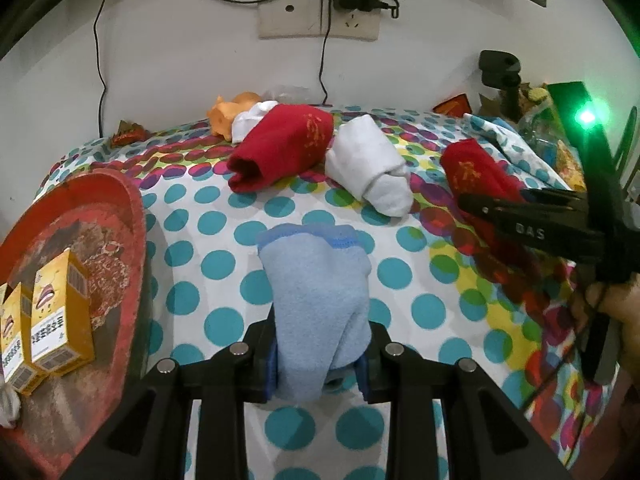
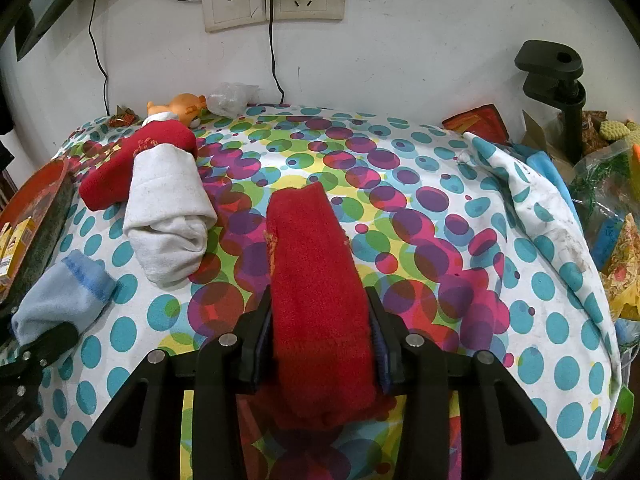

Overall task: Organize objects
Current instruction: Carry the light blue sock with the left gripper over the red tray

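Observation:
My left gripper [image 1: 320,364] is shut on a light blue sock [image 1: 316,300] that lies on the polka-dot cloth; the sock also shows in the right wrist view [image 2: 60,300]. My right gripper [image 2: 320,344] is shut on a red sock [image 2: 316,280], also seen in the left wrist view [image 1: 476,176]. A second red sock [image 1: 280,148] and a rolled white sock [image 1: 368,168] lie further back, side by side; they also show in the right wrist view, the red one [image 2: 120,172] and the white one [image 2: 168,220].
A red tray [image 1: 100,208] at the left holds yellow boxes [image 1: 60,308]. An orange toy [image 1: 228,114] sits by the wall. A black clamp stand [image 2: 560,96] and cluttered packets [image 2: 616,240] are at the right. Cables hang from wall sockets [image 2: 272,0].

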Demonstrator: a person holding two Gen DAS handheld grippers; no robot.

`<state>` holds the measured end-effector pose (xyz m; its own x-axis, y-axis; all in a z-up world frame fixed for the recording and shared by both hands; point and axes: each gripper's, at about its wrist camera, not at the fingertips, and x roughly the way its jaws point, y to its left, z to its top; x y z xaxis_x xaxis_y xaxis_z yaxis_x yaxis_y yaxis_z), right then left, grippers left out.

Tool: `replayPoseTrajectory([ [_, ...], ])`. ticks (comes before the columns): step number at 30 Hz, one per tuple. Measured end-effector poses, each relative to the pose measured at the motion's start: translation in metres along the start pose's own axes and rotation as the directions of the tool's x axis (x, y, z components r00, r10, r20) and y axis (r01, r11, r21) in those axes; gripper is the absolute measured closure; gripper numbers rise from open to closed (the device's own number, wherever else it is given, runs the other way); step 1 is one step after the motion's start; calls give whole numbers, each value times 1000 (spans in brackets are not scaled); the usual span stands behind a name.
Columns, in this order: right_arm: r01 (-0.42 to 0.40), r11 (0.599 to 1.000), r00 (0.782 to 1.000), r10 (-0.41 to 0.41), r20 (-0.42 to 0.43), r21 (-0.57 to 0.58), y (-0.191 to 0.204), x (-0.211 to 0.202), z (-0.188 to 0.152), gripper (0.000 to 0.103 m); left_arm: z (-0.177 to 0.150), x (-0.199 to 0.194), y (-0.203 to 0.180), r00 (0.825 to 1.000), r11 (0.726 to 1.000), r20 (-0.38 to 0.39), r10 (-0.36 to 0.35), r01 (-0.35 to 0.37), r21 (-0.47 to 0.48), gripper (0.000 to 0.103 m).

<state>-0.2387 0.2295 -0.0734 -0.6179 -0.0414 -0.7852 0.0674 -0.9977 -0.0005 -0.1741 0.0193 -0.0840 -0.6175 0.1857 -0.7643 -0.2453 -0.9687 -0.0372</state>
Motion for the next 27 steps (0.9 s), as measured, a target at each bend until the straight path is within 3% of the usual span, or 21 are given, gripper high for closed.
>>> replayPoseTrajectory([
  [6, 0, 1000, 1000, 0, 0, 0, -1, 0, 0, 64, -2, -25, 6, 1000, 999, 23, -5, 4, 35, 74],
  [10, 0, 1000, 1000, 0, 0, 1, 0, 0, 0, 64, -2, -38, 18, 999, 999, 35, 28, -30, 42, 74],
  [27, 1, 1000, 1000, -1, 0, 1, 0, 0, 0, 64, -1, -76, 116, 993, 983, 31, 115, -109, -146, 74],
])
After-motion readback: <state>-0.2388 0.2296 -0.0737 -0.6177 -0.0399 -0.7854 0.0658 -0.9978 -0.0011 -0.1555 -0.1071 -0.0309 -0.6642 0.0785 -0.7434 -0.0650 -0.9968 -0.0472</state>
